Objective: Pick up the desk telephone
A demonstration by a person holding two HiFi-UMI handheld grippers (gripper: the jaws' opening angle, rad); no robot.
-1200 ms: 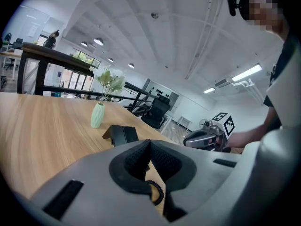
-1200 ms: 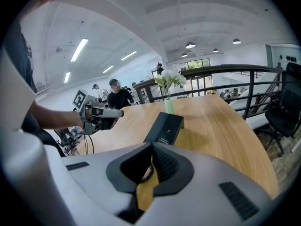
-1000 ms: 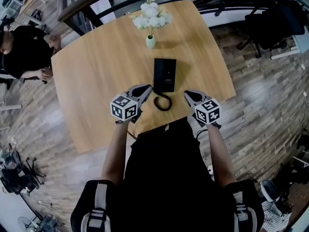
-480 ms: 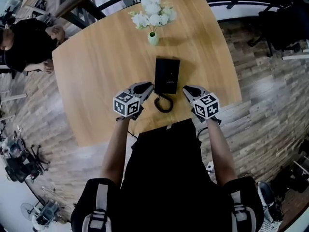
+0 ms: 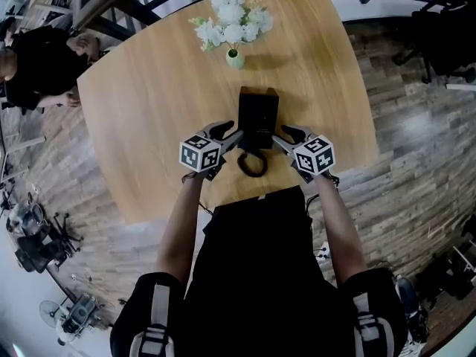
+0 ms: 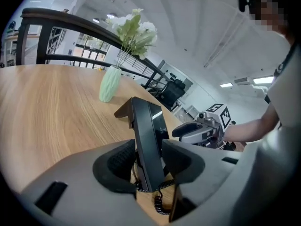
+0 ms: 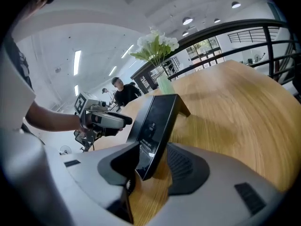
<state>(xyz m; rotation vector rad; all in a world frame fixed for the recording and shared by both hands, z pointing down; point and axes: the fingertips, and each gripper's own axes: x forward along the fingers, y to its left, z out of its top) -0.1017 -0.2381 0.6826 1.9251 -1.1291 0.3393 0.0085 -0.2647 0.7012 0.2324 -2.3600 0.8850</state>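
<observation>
The black desk telephone lies on the wooden table, its coiled cord looping toward me. My left gripper is at the phone's near left corner. Its jaws are opening, and in the left gripper view they straddle the phone's left edge with a gap at the left pad. My right gripper is at the near right corner. In the right gripper view its opening jaws straddle the phone's right edge, with a gap at the right pad.
A pale green vase of white flowers stands just beyond the phone. A person in black sits at the table's left side. The table's near edge runs right under my hands, and a dark railing runs behind the table.
Both grippers moved forward and down to the phone's near corners. Their jaws, shut before, now stand apart on either side of the phone's edges.
</observation>
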